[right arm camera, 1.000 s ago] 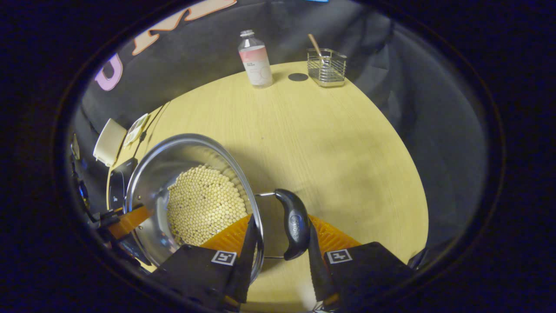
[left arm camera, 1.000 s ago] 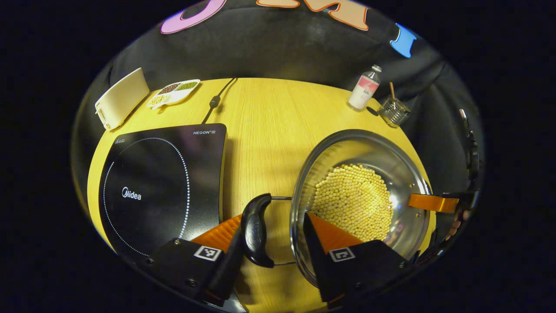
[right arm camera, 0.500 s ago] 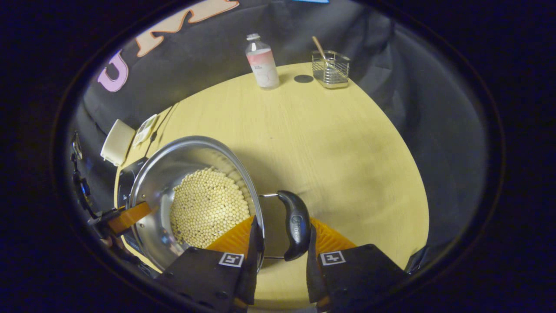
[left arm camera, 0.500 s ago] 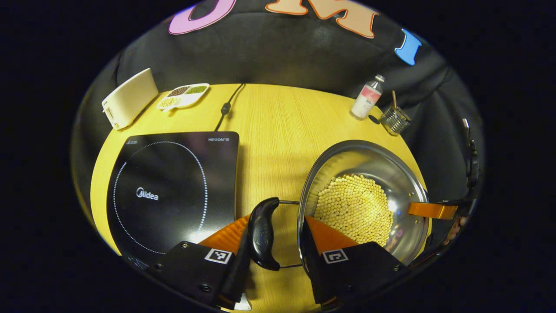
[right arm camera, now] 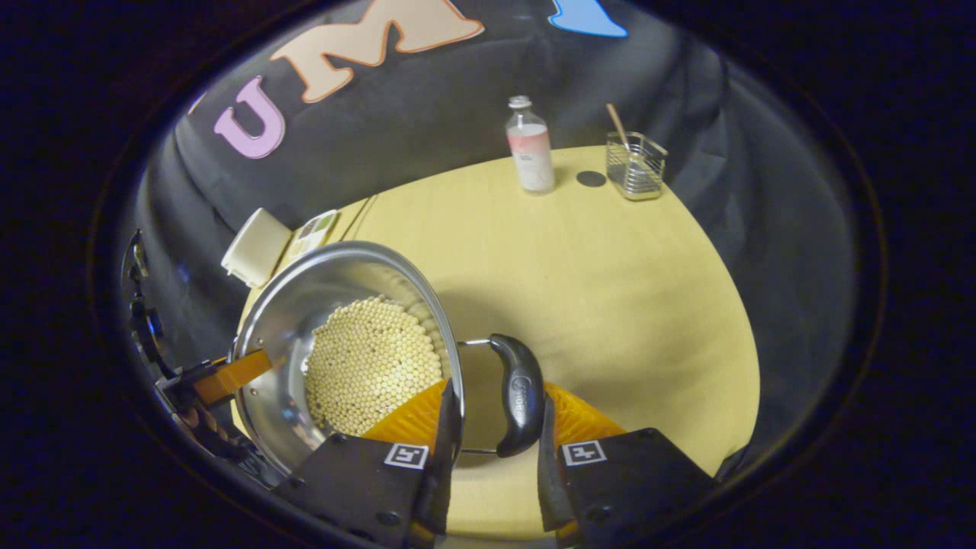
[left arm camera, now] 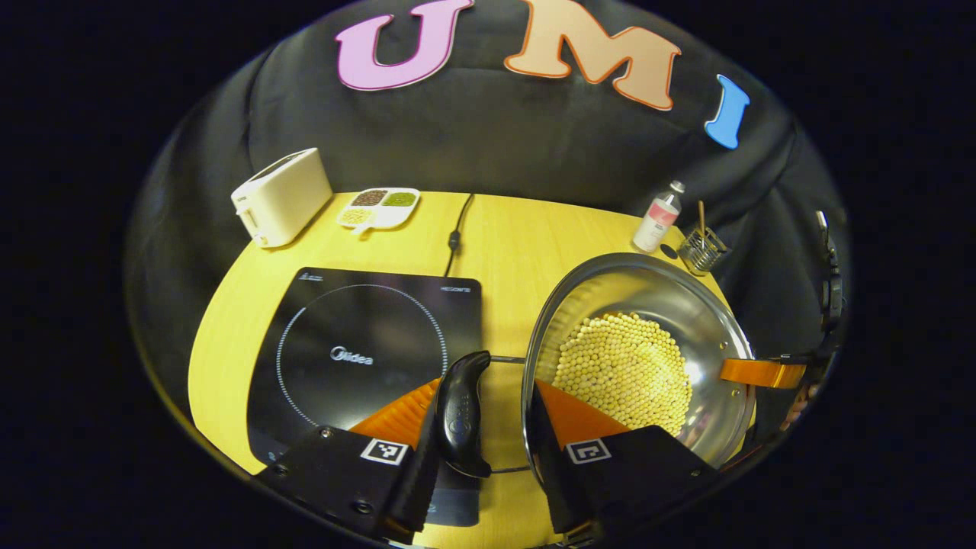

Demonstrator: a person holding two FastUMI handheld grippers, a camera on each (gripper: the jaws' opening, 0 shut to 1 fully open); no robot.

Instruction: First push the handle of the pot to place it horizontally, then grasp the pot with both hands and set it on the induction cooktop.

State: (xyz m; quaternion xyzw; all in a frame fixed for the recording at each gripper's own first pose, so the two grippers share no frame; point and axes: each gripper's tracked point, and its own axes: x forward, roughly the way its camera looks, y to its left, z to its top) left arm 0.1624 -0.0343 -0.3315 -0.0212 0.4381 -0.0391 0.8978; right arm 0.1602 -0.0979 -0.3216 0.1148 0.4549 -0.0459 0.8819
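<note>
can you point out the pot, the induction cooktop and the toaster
pot (left arm camera: 686, 309): left gripper view, on its bare inner wall above the beans.
induction cooktop (left arm camera: 358, 335): left gripper view, on the black glass inside the ring.
toaster (left arm camera: 286, 194): left gripper view, on its cream side.

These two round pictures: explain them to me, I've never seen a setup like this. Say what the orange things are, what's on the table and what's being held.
A person carries a hand-held gripper in each hand, with a camera riding on each. In the left gripper view, the left hand-held gripper closes its orange fingers on one black handle of a steel pot of pale beans. In the right gripper view, the right hand-held gripper clamps the opposite handle. On the wooden table lie an induction cooktop, a toaster, a divided dish, a bottle and a wire basket.
</note>
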